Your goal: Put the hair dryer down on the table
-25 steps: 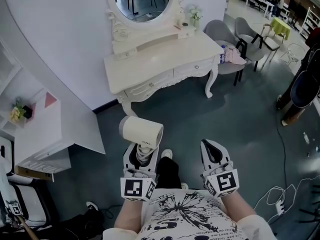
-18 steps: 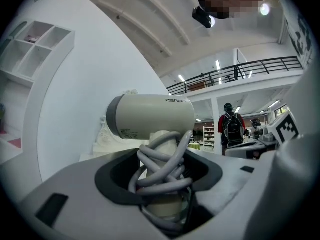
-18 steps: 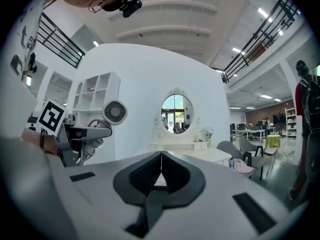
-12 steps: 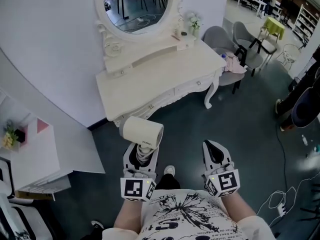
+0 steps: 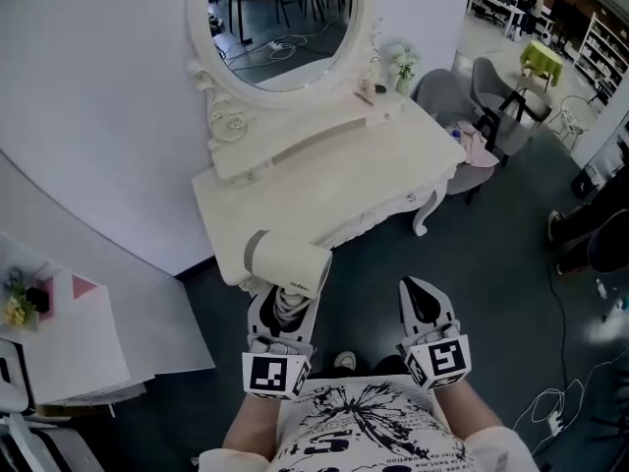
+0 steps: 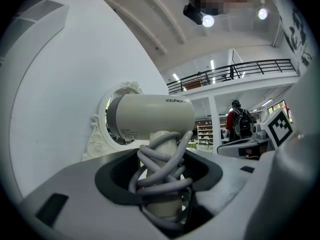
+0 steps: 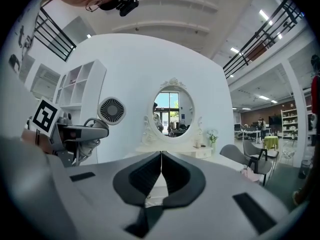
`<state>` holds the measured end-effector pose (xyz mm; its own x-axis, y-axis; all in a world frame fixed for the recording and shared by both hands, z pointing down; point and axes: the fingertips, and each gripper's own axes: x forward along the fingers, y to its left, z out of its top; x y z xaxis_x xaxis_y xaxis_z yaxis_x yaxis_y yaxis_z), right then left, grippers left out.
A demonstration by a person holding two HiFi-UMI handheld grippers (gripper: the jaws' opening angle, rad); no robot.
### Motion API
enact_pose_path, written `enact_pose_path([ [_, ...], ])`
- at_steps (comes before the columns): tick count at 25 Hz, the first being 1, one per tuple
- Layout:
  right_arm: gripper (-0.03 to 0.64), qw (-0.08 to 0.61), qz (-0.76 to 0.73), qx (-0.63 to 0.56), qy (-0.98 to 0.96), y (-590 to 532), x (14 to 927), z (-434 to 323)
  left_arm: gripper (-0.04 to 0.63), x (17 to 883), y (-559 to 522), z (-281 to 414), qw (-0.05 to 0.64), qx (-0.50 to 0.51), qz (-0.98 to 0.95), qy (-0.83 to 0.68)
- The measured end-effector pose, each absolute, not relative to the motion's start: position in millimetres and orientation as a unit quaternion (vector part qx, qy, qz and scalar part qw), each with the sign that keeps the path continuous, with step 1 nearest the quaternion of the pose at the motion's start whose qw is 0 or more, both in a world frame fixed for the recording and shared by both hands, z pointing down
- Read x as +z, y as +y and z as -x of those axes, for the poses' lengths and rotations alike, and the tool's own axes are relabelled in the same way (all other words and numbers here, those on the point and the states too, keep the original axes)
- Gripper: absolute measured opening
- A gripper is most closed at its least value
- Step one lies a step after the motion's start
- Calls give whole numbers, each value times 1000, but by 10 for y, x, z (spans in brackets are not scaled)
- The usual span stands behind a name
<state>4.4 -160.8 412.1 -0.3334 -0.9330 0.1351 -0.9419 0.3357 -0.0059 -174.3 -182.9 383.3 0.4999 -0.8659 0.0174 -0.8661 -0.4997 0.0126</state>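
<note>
- Left gripper (image 5: pixel 281 301) first: my left gripper view shows its jaws spread wide and clamped on the handle of the hair dryer (image 6: pixel 150 115), with the grey cord (image 6: pixel 162 165) wound round the handle and bunched up between the jaws.
- I see the dryer standing upright in that grip, handle down and barrel on top, the barrel lying crosswise.
- From my head view the dryer (image 5: pixel 287 261) is up in the air, not set down. It overlaps the near left edge of the table (image 5: pixel 339 190) from that angle, and I can't tell whether it's over the tabletop or just in front of it.
- Off to the far left there's a white shelf unit (image 5: pixel 69 347) with some yellow flowers (image 5: pixel 14 310) on it.
- It's a cream dressing table against the white wall, with an oval mirror (image 5: pixel 283 23) above it and a small raised shelf under the mirror. As far as I can see, most of the top is bare.
- Right gripper (image 5: pixel 421 301) sits level with the left one, just beside it, above the dark floor. In its own view the right gripper (image 7: pixel 161 173) has its jaws closed together, pads touching, nothing between them.
- That same view catches the left gripper (image 7: pixel 75 133) off to its left with the dryer's round rear grille (image 7: pixel 111 111) facing the camera.
- Further right, grey chairs (image 5: pixel 488 85) stand past the table's right end, something pink (image 5: pixel 482 149) lying on one.
</note>
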Motion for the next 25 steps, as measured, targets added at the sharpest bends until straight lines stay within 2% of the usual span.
enact_pose_path([
  [11, 18, 65, -523, 39, -849, -2738, 4323, 4, 255, 4034, -2757, 1768, 13, 16, -839, -543],
  [25, 18, 77, -381, 34, -921, -4749, 4375, -438, 255, 4085, -4279, 1198, 20, 24, -753, -657],
])
